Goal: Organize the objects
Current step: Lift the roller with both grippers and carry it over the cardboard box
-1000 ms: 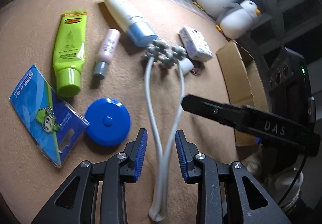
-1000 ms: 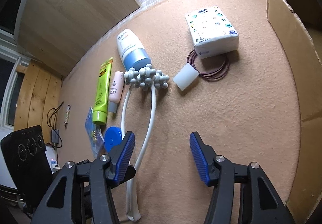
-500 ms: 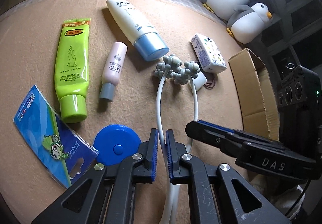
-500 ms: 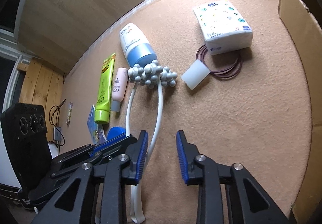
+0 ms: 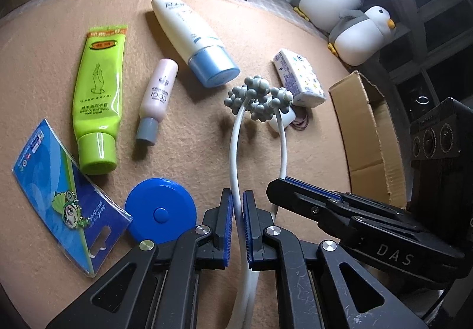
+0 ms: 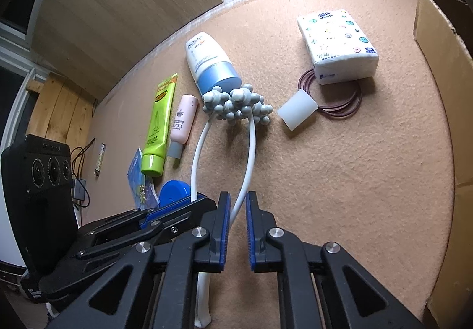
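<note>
Left gripper: pinching left prong of massager
Right gripper: pinching right prong
Massager axis: near-to-far, knobbed heads far, loop end near
Cardboard box: right, nearer right gripper

Both fisheye wrist cameras sit low and close over the tan felt mat, looking forward and down. Both see the white two-armed roller massager; the left view probably sits further left.
</note>
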`<state>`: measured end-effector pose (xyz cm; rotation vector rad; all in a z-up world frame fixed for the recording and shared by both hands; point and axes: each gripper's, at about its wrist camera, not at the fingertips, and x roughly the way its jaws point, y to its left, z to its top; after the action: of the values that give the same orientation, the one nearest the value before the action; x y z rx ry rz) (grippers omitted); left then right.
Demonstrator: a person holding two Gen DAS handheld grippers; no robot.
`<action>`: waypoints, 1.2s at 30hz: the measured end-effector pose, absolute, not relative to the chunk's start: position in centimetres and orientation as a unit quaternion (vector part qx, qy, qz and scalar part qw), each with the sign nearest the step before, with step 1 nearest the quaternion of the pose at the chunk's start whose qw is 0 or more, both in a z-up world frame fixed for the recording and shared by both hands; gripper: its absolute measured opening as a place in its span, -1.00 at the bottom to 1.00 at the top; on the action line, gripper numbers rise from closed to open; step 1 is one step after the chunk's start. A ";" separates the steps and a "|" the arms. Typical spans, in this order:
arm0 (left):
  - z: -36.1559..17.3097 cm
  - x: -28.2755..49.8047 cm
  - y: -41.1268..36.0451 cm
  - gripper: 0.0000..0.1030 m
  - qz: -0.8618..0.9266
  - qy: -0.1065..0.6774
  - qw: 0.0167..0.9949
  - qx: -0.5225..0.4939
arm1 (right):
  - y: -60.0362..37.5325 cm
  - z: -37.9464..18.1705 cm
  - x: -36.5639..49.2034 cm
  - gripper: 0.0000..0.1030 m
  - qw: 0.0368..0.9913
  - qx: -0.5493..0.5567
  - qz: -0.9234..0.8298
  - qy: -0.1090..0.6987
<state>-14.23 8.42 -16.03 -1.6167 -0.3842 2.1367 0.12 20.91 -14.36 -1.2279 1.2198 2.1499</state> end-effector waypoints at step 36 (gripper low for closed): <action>1.8 -14.8 26.2 -0.90 0.809 -0.108 0.362 -0.451 | 29.0 3.5 15.7 -0.91 0.302 -0.258 0.829 0.394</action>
<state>-14.79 26.20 1.80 -1.1607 -0.2772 2.0823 15.67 28.98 3.45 -0.6847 1.0446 2.1970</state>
